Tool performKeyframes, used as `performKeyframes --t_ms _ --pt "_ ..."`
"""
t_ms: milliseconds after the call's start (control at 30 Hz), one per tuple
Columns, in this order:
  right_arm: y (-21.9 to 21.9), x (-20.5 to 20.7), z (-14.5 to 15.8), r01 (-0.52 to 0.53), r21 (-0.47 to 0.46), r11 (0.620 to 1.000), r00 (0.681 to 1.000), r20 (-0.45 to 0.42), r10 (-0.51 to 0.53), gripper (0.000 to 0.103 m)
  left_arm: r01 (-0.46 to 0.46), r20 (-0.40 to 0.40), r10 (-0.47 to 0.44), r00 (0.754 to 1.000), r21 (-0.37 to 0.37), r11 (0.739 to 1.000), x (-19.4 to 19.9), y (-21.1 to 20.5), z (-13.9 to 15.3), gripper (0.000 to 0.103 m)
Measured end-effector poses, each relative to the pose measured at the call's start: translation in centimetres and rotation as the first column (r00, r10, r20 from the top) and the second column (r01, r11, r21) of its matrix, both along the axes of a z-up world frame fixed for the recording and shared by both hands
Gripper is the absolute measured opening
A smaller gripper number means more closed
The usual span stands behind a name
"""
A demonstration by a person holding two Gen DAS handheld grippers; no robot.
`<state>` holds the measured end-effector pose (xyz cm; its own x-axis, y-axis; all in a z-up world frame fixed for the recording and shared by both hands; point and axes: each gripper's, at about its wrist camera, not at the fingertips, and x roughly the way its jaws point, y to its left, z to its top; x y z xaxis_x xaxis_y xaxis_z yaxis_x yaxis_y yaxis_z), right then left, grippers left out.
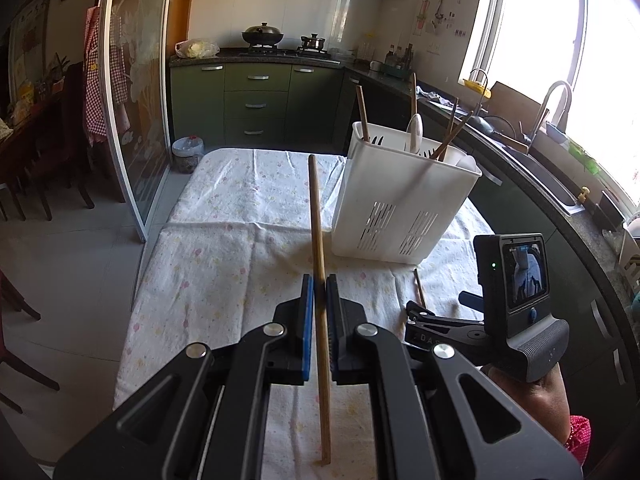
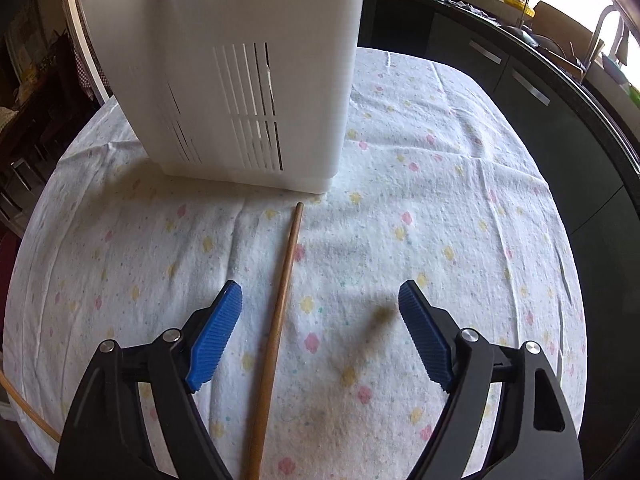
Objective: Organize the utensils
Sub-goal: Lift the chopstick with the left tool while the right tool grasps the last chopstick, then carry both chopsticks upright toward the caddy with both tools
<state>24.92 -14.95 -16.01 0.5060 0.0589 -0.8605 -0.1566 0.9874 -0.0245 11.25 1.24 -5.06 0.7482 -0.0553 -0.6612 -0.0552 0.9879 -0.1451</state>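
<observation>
My left gripper is shut on a long wooden chopstick and holds it above the table, pointing away toward the far end. A white slotted utensil holder stands on the table to its right, with several chopsticks and a white spoon in it. My right gripper is open, low over the cloth, with a second chopstick lying between its fingers, nearer the left one. That chopstick's tip points at the holder's base. In the left wrist view the right gripper's body is at the right.
The table wears a white flowered cloth. A dark counter with a sink and tap runs along the right. Green cabinets and a stove stand behind. Chairs are at the left. A thin curved stick shows at the right wrist view's lower left edge.
</observation>
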Motion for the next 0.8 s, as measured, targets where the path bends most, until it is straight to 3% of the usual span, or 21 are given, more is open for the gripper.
performKeyframes --t_ms 133,200,267,433,533,667,800 --pt "-0.1 0.2 -0.1 0.001 0.036 0.999 1.0 -0.002 -0.001 0.078 0.0 0.002 0.0 1.0 0.0 1.0 -0.1 0.0 0.0 0.006" --pt "-0.5 0.0 0.1 -0.007 0.053 0.999 1.0 0.003 0.006 0.056 0.0 0.002 0.0 1.0 0.001 1.0 -0.1 0.0 0.1 0.006" --pt "-0.5 -0.5 0.5 -0.022 0.056 0.998 1.0 0.0 0.022 0.043 0.003 0.002 -0.003 1.0 0.001 1.0 -0.1 0.0 0.1 0.006" --pt "0.0 -0.9 0.8 -0.043 0.056 0.997 0.999 -0.007 0.043 0.029 0.009 0.005 -0.009 1.0 0.006 1.0 -0.4 -0.3 0.2 0.006" --pt "-0.1 -1.4 0.8 -0.054 0.065 0.996 0.998 -0.012 0.055 0.01 0.015 0.006 -0.015 1.0 0.007 1.0 -0.5 -0.5 0.3 0.006" --pt "-1.0 -1.8 0.6 -0.056 0.101 0.993 0.998 -0.011 0.058 0.007 0.018 0.005 -0.019 1.0 0.009 1.0 -0.4 -0.6 0.3 0.006" --pt "-2.9 -2.4 1.4 -0.049 0.213 0.976 0.999 0.011 0.048 0.006 0.022 0.002 -0.022 1.0 0.01 1.0 -0.4 -0.7 0.3 0.006"
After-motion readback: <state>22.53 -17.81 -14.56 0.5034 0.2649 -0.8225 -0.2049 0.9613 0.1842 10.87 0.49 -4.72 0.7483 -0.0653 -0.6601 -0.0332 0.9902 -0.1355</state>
